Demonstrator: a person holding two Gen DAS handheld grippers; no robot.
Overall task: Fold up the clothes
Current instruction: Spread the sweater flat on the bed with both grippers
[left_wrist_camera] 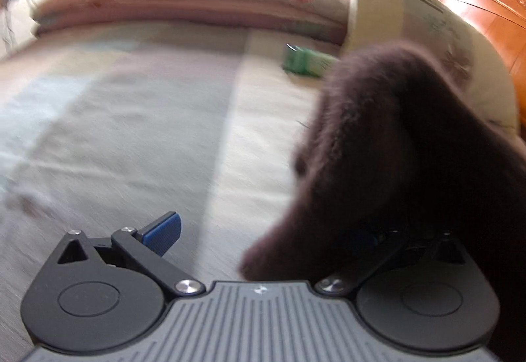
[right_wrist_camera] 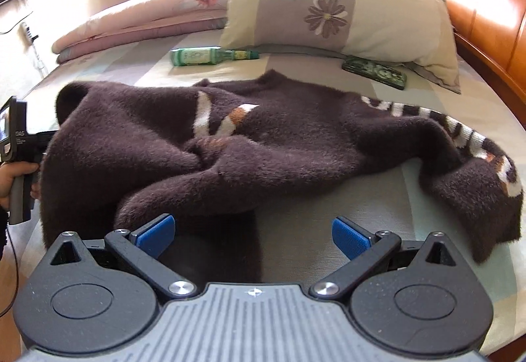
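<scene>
Both our grippers work one brown sweater (right_wrist_camera: pixel 250 145) crumpled on the bed (right_wrist_camera: pixel 328 230): right gripper (right_wrist_camera: pixel 253 235) jaws wide, poised to grab; left gripper (left_wrist_camera: pixel 263 230) jaws wide, fabric draped over one side.

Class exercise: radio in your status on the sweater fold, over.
Both grippers open: left gripper draped by the sweater, right gripper empty. Sweater crumpled on the bed, unfolded. Bottle and phone lie beyond it.
</scene>
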